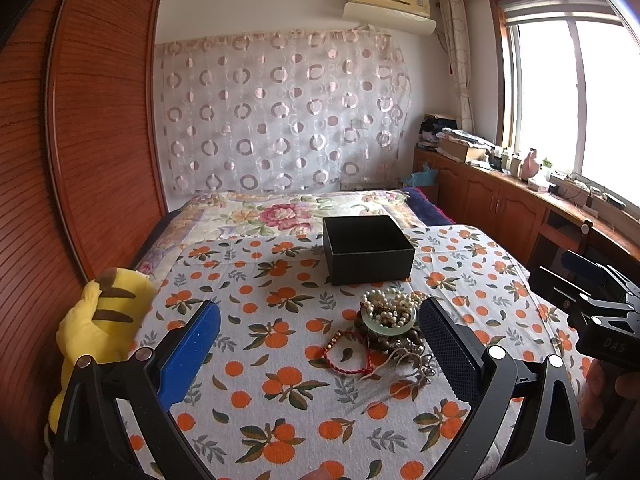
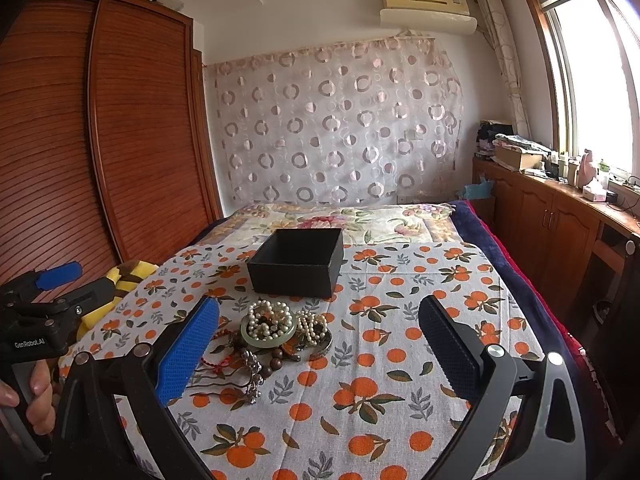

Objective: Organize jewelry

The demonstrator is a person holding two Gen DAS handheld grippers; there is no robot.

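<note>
A tangle of jewelry (image 1: 390,332) lies heaped on an orange-print cloth (image 1: 280,400) spread over a bed, just in front of an open black box (image 1: 368,250) that appears empty in both views. Pearls (image 2: 269,320) sit piled in a pale green bangle (image 2: 248,334), with dark wooden beads (image 2: 280,354), a red cord bracelet (image 1: 346,354) and hairpins (image 1: 394,380) strewn around it. The left gripper (image 1: 320,344) and right gripper (image 2: 318,344) hover above the cloth, jaws spread wide, holding nothing. By the look of it, sorting has not begun: every piece remains outside the box, and all of the work is still ahead. A yellow plush toy (image 1: 102,320) rests at the cloth's left edge.
</note>
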